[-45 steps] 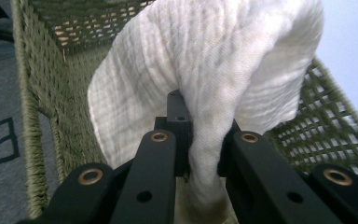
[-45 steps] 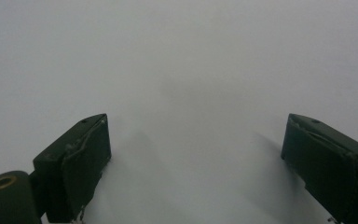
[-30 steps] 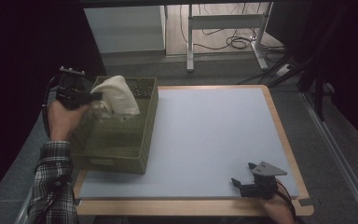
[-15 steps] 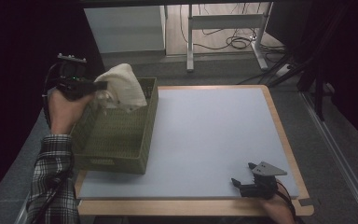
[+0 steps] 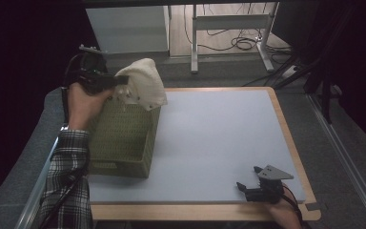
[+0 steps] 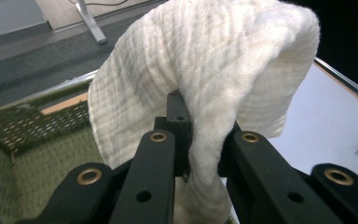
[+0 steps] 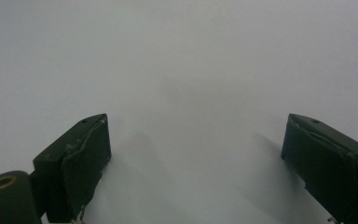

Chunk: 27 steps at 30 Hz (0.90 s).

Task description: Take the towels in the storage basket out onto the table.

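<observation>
White cloth (image 5: pixel 143 86) hangs in the upper left of the high view, lifted clear above the far end of the green woven basket (image 5: pixel 124 138) and draped over the basket's far right corner. The left gripper (image 5: pixel 116 82) holds it there, its jaws pressed together on a fold of the fabric. In the left gripper view the cloth (image 6: pixel 205 79) bulges over the two black jaws and fills the upper middle of the frame, with a pinched strip running down between them; the basket's mesh wall (image 6: pixel 32 135) lies at the lower left of that frame, below and behind the cloth. The person's hand (image 5: pixel 83 102) wraps the gripper's handle, and a plaid sleeve (image 5: pixel 66 176) runs down to the bottom left corner of the high view.

The basket stands at the left edge of the pale blue surface (image 5: pixel 219 138), which has a wooden border. At the lower right of the high view the right gripper (image 5: pixel 248 188) rests low on the surface near its front edge, well apart from the basket and the cloth. In the right gripper view its jaws stand wide apart at the lower left and lower right of the frame, with bare pale surface (image 7: pixel 191 93) between them.
</observation>
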Tool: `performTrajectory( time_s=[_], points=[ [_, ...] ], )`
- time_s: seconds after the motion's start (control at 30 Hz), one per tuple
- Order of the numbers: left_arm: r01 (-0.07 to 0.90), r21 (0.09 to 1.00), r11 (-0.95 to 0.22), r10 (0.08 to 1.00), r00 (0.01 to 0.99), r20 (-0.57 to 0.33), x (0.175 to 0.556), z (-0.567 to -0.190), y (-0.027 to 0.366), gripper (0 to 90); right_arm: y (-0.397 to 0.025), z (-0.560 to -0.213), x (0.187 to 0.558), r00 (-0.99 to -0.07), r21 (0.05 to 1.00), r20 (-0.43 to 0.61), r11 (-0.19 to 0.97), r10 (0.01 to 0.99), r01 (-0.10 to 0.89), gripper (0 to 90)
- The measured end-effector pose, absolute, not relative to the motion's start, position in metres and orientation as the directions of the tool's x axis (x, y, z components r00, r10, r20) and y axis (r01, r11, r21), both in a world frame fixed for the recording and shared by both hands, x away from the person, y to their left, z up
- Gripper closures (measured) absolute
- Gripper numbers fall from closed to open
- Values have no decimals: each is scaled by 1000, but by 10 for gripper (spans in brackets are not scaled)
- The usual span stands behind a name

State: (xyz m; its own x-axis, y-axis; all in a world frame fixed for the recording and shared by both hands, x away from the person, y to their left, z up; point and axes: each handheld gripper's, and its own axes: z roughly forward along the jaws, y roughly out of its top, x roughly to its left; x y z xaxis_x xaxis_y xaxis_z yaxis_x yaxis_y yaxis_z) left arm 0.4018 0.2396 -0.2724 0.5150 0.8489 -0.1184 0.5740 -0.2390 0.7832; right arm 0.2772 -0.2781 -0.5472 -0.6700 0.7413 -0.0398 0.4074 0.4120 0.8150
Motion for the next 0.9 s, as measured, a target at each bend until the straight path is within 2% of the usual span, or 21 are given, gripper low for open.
performTrajectory(
  time_s=[0.57,0.9],
  points=[
    [549,775,-313,791,602,-107,422,-279,179,828,-278,-547,277,-671,815,-39,412,740,407,82],
    [540,751,-380,745,660,-98,436,-296,133,823,-278,-547,277,-672,815,-39,412,740,407,82]
  ],
)
